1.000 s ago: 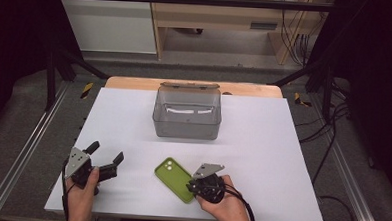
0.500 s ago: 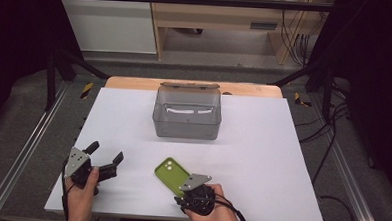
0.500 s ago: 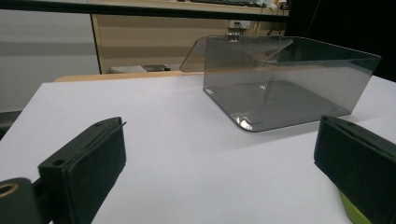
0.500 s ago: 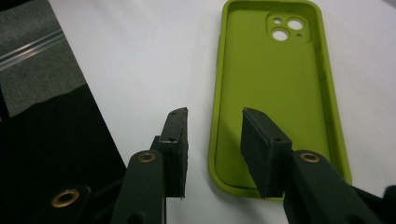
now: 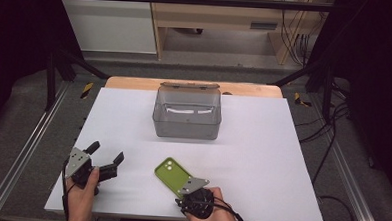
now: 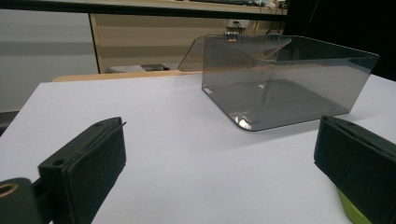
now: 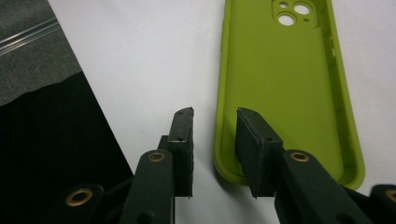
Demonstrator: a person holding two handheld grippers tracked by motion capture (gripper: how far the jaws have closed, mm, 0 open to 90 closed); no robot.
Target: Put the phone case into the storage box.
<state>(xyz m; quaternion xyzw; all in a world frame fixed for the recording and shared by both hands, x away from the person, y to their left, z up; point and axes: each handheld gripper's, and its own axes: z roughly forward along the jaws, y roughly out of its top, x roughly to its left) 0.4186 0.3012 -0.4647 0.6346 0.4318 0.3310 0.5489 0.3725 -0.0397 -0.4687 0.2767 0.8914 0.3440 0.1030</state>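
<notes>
A green phone case (image 5: 171, 173) lies hollow side up on the white table (image 5: 262, 143), near the front edge. My right gripper (image 5: 189, 189) sits at its near end. In the right gripper view the case (image 7: 285, 93) has one jaw inside it and one outside, with its side wall in the gap. The right gripper (image 7: 215, 114) has just been closing, but its pads (image 7: 184, 135) stand clear of the wall. At the front left my left gripper (image 5: 105, 152) is held open with nothing in it; its own view (image 6: 219, 126) looks past a green corner of the case (image 6: 350, 211).
A clear grey box (image 5: 187, 125) stands at the back middle of the table with its lid tilted open behind it; the left gripper view shows it empty (image 6: 280, 84). Dark floor and metal frame rails surround the table.
My right gripper has slid left and toward the table's near edge, onto the near end of the case. The left gripper and the box have kept still.
</notes>
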